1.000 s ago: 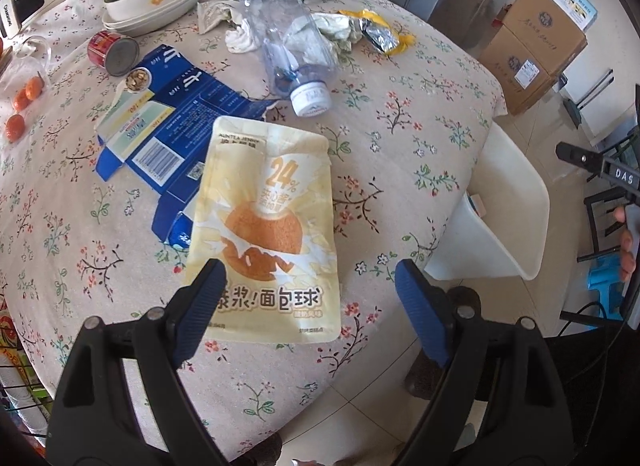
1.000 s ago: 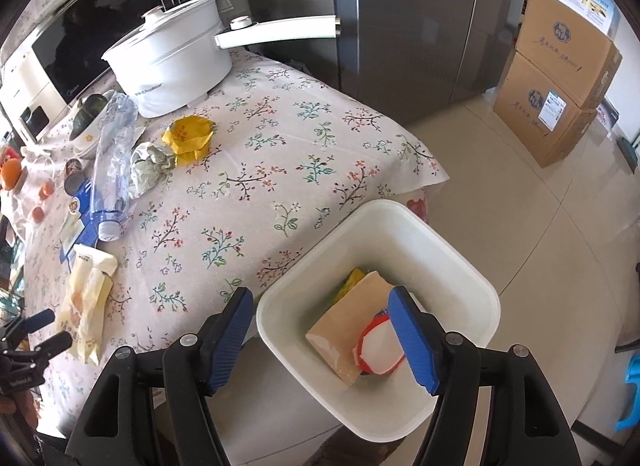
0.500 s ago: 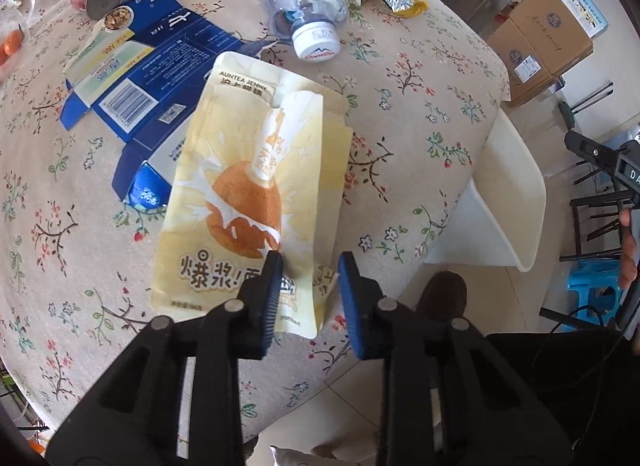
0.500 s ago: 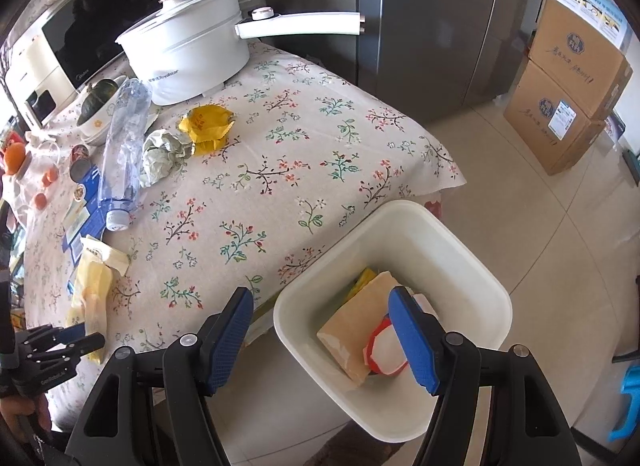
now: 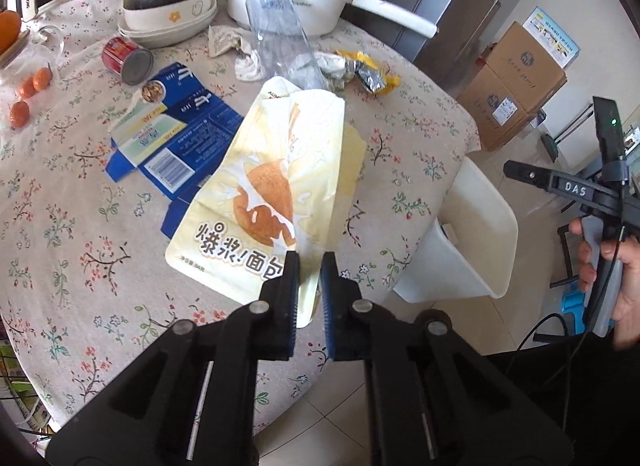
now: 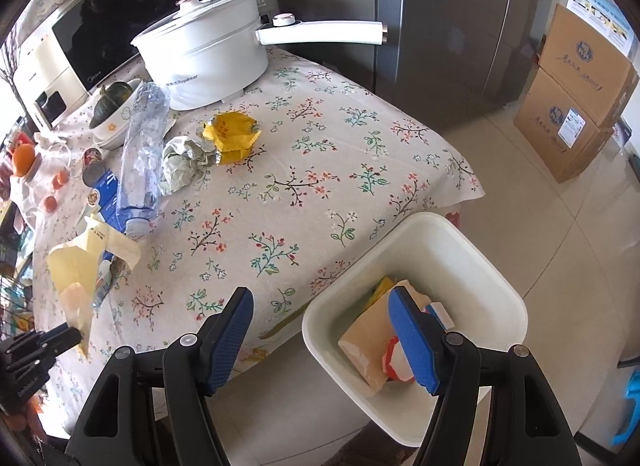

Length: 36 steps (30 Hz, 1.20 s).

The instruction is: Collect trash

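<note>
Now | left hand-held gripper [image 5: 306,272], jaws just closing, pinches bottom edge of pale-yellow empty plastic bread pouch [image 5: 276,193], lifting off floral-cloth desk [image 5: 72,234] | light, floppy, slippery; edge grip suits | right hand-held gripper [image 6: 322,332] wide, empty, above white plastic bin [image 6: 472,250]

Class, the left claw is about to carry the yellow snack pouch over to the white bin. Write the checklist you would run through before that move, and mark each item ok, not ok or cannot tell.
1. Left claw clamped on the yellow snack pouch: ok, its jaws have just been closing on the bottom edge.
2. Pouch lifted off the table: ok, it hangs raised in the right wrist view.
3. Nothing dragged along with the pouch: cannot tell, the blue carton lies right under it.
4. White bin has room: ok, only a few scraps at the bottom.
5. Right claw out of the path: not ok, open over the bin's near rim.
</note>
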{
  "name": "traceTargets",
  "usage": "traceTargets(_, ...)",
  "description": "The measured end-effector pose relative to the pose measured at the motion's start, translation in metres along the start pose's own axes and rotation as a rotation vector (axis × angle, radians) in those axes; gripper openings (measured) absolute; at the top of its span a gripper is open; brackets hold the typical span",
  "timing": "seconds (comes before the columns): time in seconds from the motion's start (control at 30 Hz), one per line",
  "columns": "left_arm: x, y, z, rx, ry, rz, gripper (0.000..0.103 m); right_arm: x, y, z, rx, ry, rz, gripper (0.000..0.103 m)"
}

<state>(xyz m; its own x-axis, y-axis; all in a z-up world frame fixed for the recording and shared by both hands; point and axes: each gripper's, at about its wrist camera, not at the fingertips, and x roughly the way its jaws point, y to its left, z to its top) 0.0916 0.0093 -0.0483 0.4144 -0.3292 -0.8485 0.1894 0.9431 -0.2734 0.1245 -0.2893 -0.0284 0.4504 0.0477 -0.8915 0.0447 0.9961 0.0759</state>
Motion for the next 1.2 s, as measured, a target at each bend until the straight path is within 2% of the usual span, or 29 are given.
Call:
traceTargets(0.2, -0.036, 0.024, 0.008, -0.063, -0.131, 0.009, 0.012, 0.008, 0.031, 0.012, -0.025, 0.000, 0.020, 0.072)
traceTargets(0.3, -0.044, 0.039, 0.012, -0.106, -0.167, 0.024, 0.012, 0.015, 0.054, 0.017, -0.048, 0.006, 0.035, 0.072)
traceTargets(0.4, -0.047, 0.053, 0.014, -0.157, -0.178, 0.028, 0.012, 0.024, 0.082, 0.023, -0.072, 0.016, 0.056, 0.072)
traceTargets(0.57, -0.050, 0.065, 0.017, -0.184, -0.196, 0.038, 0.012, 0.044, 0.132, 0.031, -0.109, 0.043, 0.096, 0.072)
traceTargets(0.73, -0.055, 0.080, 0.020, -0.230, -0.208, 0.037, 0.012, 0.070, 0.169, 0.037, -0.147, 0.074, 0.089, 0.072)
traceTargets(1.1, -0.057, 0.105, 0.026, -0.285, -0.209, 0.105, 0.013, 0.118, 0.198, 0.046, -0.115, 0.135, 0.093, 0.071)
traceTargets(1.2, -0.055, 0.107, 0.027, -0.290, -0.204, 0.109, 0.013, 0.125, 0.205, 0.048, -0.119, 0.133, 0.098, 0.065)
